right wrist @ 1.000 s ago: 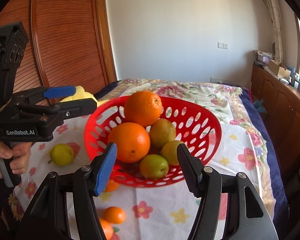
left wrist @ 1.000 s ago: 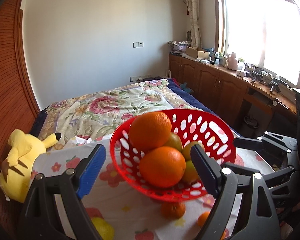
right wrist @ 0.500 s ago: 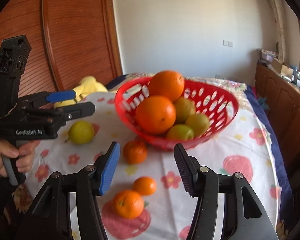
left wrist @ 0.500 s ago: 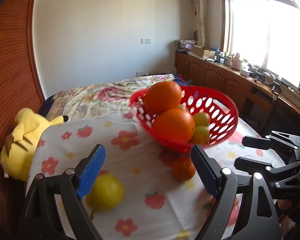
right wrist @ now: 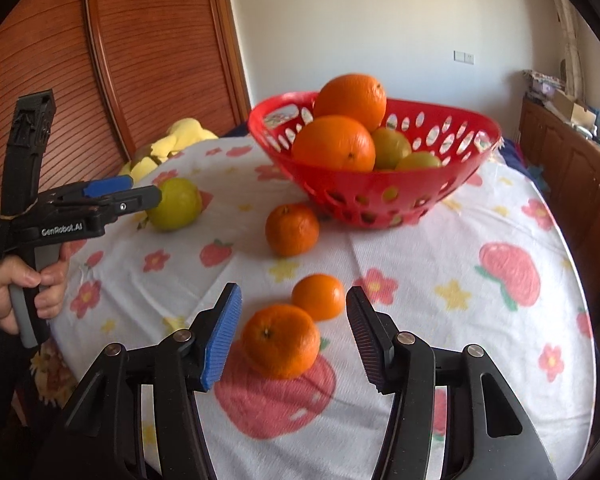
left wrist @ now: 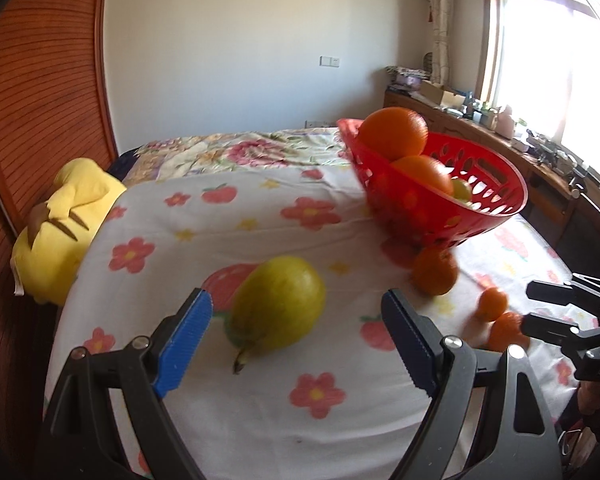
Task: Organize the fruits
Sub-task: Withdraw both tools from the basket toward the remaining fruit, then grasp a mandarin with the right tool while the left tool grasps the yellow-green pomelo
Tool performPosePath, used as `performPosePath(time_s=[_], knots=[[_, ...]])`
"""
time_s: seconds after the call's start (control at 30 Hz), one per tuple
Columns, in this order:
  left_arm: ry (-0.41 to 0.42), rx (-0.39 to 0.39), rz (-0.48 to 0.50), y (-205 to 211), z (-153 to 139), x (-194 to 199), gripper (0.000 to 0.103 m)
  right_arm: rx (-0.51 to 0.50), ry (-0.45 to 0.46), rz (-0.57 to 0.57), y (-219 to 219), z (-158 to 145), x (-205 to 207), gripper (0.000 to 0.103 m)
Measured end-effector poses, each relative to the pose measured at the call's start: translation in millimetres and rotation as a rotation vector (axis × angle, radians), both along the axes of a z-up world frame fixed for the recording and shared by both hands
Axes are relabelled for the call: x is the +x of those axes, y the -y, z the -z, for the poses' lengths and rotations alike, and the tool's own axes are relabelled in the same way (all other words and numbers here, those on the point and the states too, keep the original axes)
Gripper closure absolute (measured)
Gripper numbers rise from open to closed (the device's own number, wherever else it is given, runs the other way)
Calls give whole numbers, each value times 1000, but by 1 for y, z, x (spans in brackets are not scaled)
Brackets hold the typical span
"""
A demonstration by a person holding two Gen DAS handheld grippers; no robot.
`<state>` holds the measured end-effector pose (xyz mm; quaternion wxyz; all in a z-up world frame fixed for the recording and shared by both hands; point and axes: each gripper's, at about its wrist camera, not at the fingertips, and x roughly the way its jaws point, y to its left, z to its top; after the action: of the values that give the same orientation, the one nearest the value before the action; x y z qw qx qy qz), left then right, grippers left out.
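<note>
Step in hand, as I read it: both tools lining up on loose fruit still lying on the flowered cloth [right wrist: 440, 320], to go into the red basket [right wrist: 380, 196].

Left gripper [left wrist: 296, 340]: jaws well apart, nothing held. The yellow-green pear [left wrist: 278, 306] lies on the cloth at lower centre of the left view, between the jaw lines but nearer the blue pad, touching neither pad. Stem end points toward the camera.

Right gripper [right wrist: 292, 340]: jaws apart, nothing clamped. The nearest tangerine [right wrist: 280, 340] sits between them at lower centre of the right view, with gaps on both sides. A second small tangerine [right wrist: 319, 296] touches or almost touches it just behind; a third [right wrist: 292, 229] lies higher, near the basket foot.

Notes for doing it well:
- Centre the pear before closing; grip across its broad belly, not the tapering neck.
- Close on the near tangerine only; keep pad tips short of its neighbour.
- The basket is already heaped with oranges [right wrist: 350, 96]; place gently in the lower gaps, so nothing rolls out.
</note>
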<state>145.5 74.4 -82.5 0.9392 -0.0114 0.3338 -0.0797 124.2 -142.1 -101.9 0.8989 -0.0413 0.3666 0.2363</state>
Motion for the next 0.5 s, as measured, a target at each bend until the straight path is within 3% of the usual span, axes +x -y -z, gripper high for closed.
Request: performPosePath(time_s=[0.5], knots=[[-33,25,-13,-2,15,26,16,-6,-43,-15,-4,24,-8,47]])
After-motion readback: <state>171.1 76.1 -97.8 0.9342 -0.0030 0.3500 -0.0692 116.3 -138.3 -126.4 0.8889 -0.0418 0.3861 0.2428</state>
